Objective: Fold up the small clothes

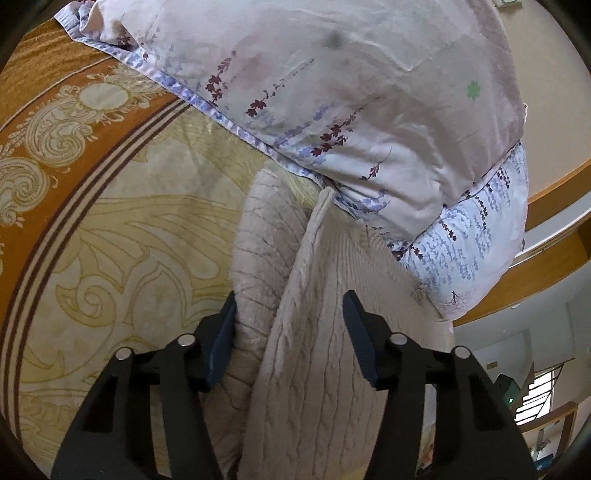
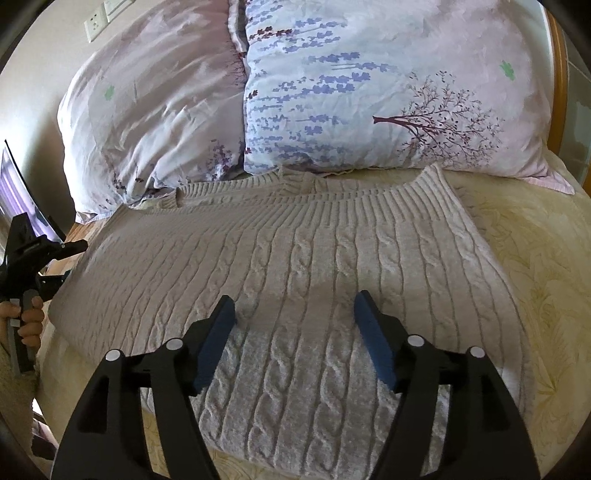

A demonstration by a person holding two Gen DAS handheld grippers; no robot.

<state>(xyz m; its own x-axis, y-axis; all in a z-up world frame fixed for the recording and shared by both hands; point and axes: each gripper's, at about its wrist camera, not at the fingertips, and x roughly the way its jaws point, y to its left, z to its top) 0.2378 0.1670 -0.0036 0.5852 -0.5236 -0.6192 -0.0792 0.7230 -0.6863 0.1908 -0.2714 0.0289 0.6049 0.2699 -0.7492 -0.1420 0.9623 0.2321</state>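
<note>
A beige cable-knit sweater [image 2: 314, 258] lies spread flat on the bed, its ribbed hem toward the pillows. My right gripper [image 2: 295, 314] hovers open just above its middle, with nothing between the fingers. In the left wrist view the sweater [image 1: 314, 350] shows a lifted edge that runs as a ridge between the fingers of my left gripper [image 1: 290, 314]. Those jaws stand apart and the pads do not pinch the knit. The right wrist view shows the left gripper [image 2: 64, 262] at the sweater's left edge, held by a hand [image 2: 29, 321].
Two floral pillows [image 2: 369, 92] [image 2: 147, 110] lie against the far end of the bed, touching the sweater's hem. A yellow and orange patterned bedspread [image 1: 129, 240] covers the bed. A wooden headboard [image 1: 554, 199] and a wall socket [image 2: 94, 26] are behind.
</note>
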